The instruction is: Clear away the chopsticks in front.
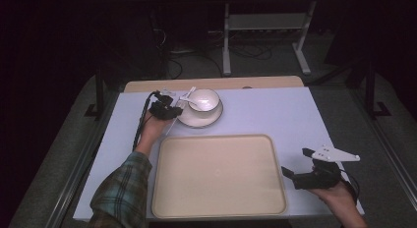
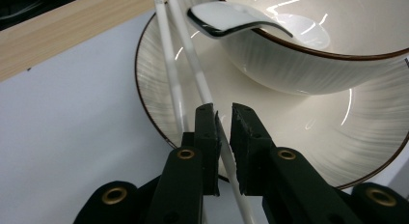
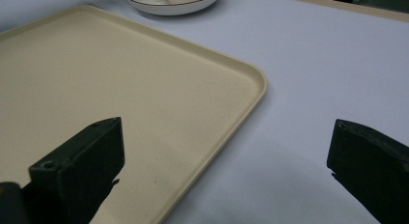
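One white chopstick (image 2: 223, 137) lies between the jaws of the left hand-held gripper (image 2: 223, 119), which stand narrow around it; the left pad touches the stick, but on the right side a thin gap seems to remain, so I judge the grip to be light or not yet complete. The stick leans with its upper part on the rim of the plate (image 2: 149, 96), near the bowl (image 2: 308, 64), and its lower end goes down past the plate edge toward the tabletop (image 2: 72, 127). A second chopstick (image 2: 171, 64) lies just beside it, almost parallel.

The first risk is that the smooth, thin stick slips or rotates in the pads if it is lifted with such a loose hold. The second risk is that the left jaw catches the neighbouring chopstick and pushes it off the plate. Also the spoon (image 2: 226, 19) rests on the bowl rim close above both sticks; a steep lift could knock it.

The right hand-held gripper (image 1: 299, 165) is wide open and holds nothing, at the right side of the beige tray (image 1: 219, 175), well apart from the plate.
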Demonstrator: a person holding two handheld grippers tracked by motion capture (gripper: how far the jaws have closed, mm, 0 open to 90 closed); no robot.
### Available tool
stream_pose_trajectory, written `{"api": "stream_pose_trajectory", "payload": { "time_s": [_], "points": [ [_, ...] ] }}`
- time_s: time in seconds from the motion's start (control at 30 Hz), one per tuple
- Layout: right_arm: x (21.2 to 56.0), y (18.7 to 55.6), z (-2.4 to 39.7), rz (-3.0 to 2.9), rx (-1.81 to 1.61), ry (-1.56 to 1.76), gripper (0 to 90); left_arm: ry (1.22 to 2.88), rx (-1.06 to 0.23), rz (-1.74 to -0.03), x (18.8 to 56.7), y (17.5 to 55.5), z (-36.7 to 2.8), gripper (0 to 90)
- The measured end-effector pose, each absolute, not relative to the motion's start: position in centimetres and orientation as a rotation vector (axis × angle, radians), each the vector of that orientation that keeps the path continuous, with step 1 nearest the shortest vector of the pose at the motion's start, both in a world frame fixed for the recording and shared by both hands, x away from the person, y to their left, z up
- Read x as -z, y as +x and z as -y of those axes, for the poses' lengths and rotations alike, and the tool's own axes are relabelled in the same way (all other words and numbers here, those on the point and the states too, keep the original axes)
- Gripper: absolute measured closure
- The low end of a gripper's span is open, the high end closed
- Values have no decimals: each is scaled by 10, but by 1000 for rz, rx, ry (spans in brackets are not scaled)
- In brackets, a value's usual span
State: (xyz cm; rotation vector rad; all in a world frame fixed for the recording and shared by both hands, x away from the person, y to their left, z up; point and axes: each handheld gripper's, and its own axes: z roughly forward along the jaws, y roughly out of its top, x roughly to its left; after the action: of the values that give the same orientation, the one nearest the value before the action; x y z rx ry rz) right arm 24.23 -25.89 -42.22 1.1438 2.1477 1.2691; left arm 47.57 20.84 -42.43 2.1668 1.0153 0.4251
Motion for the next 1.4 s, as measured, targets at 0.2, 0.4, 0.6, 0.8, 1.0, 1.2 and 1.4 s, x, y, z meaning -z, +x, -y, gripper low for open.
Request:
{"api": "stream_pose_trajectory", "payload": {
  "time_s": [0.2,0.4,0.6,0.8,1.0,1.2,1.4],
  "points": [
    [422,242,259,-2149,-1269,1144,0,2178,-423,-1008,426,476,-203,795],
    [422,242,259,-2149,-1269,1145,0,2188,-429,-1011,428,478,-200,790],
    [422,242,259,-2149,-1271,1143,0,2202,-440,-1037,431,479,-194,793],
    [422,242,260,-2148,-1272,1145,0,2208,-459,-1052,432,480,-191,802],
    [422,242,260,-2149,-1273,1143,0,2185,-468,-1111,432,481,-191,836],
    [422,242,260,-2148,-1273,1144,0,2173,-456,-1126,432,482,-192,846],
    [422,242,260,-2147,-1274,1143,0,2152,-464,-1138,427,481,-193,848]
  ]
}}
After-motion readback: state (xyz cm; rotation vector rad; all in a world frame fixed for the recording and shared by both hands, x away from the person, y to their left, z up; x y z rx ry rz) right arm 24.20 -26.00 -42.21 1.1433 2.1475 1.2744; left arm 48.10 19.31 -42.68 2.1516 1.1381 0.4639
